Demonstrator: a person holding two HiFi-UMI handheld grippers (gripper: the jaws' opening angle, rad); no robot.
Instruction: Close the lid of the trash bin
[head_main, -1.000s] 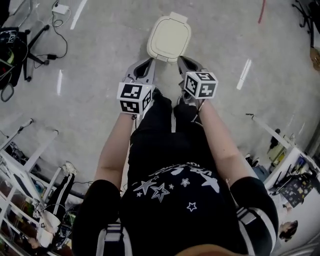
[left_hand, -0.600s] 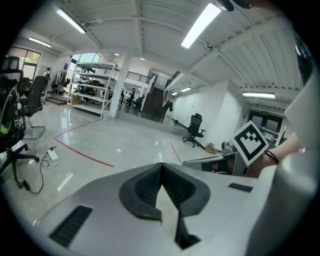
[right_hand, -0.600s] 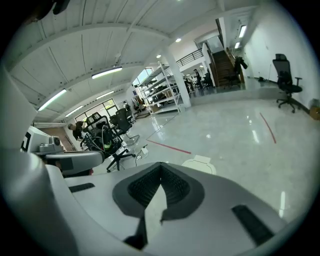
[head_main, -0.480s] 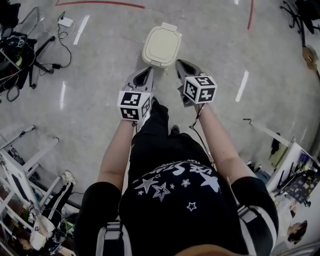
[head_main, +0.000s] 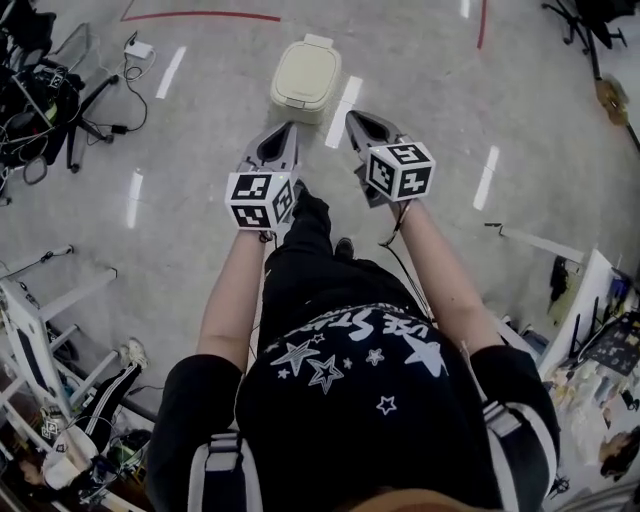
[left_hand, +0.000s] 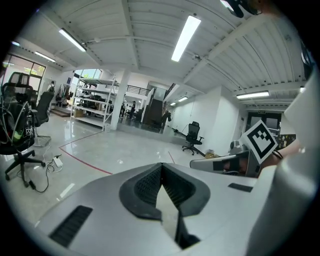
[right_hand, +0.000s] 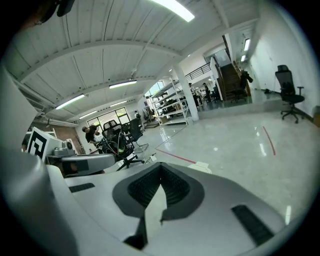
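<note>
The cream trash bin (head_main: 305, 76) stands on the grey floor at the top of the head view, its lid lying flat and shut. My left gripper (head_main: 290, 126) and right gripper (head_main: 349, 116) hover side by side nearer to me than the bin, apart from it, both pointing forward. Each pair of jaws meets at the tip with nothing between them. In the left gripper view the left gripper (left_hand: 161, 165) faces the open hall, with the right gripper (left_hand: 235, 162) beside it. The right gripper (right_hand: 160, 165) shows shut in its own view, a pale corner of the bin (right_hand: 201, 166) just past it.
An office chair with cables (head_main: 40, 90) stands at the far left. A red floor line (head_main: 200, 16) runs behind the bin. A white rack (head_main: 45, 320) is at lower left, a cluttered desk (head_main: 600, 340) at right. My legs and shoes (head_main: 330, 240) are below the grippers.
The bin has shifted up and away in the head view as I backed off. Both grippers, beside the lid a second ago, are now apart from it, still shut.
</note>
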